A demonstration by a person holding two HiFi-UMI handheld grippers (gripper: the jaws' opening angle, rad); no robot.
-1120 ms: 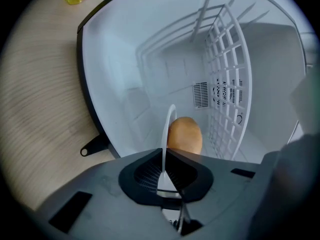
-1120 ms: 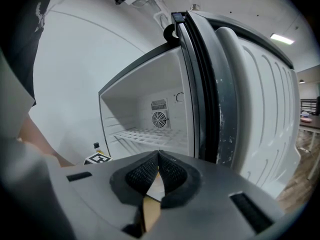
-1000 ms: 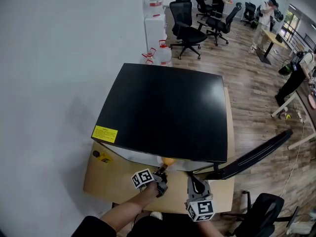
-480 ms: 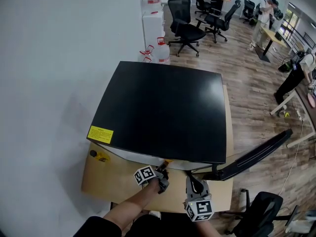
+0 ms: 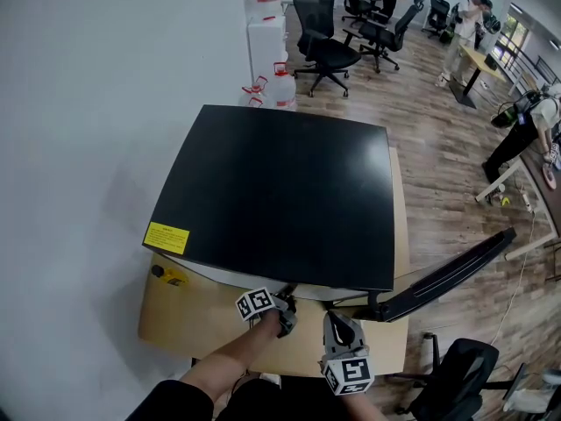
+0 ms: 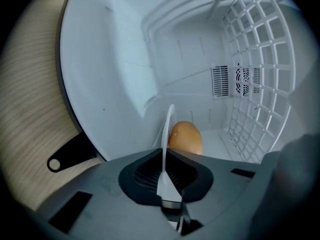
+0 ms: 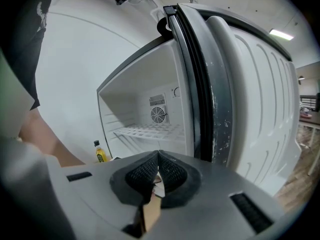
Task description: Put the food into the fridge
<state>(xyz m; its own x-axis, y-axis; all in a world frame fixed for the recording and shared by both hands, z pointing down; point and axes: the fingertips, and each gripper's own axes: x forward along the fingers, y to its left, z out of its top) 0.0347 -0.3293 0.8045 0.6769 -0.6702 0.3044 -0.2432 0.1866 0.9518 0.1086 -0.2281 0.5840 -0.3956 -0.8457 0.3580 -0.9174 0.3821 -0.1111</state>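
Two hand-held grippers are working at the front of a black-topped fridge (image 5: 280,191), and we are holding one in each hand. Well to the left of the left gripper (image 6: 163,156), a small bottle (image 5: 166,275) of yellow liquid is standing on the wooden table (image 5: 210,327).

The left gripper is pointing into the white inside of the fridge. Its jaws are pressing together on a thin white strip (image 6: 167,129), which is rising from between the black pads. Just ahead of these jaws, the food (image 6: 186,138) is touching the right side of the strip. It is a round orange-brown piece, and it is showing inside the compartment. We cannot tell whether the strip belongs to it. Further to the right of this gripper, a white wire rack (image 6: 260,69) is filling the side of the left gripper view. Vent slots (image 6: 235,81) are showing on the back wall beyond it.

The right gripper (image 7: 158,156) is hanging just beside the left one, on its right, outside the fridge and before the opening. Its jaws are lying closed, with the pads touching at the tips. Something pale is showing lower in the slit, and we cannot tell what it is. Ahead of this gripper we are seeing a wire shelf (image 7: 150,131) and a round fan grille (image 7: 159,115). To its right the fridge door (image 7: 250,99) is standing open, with a dark gasket (image 7: 200,84) along its edge.
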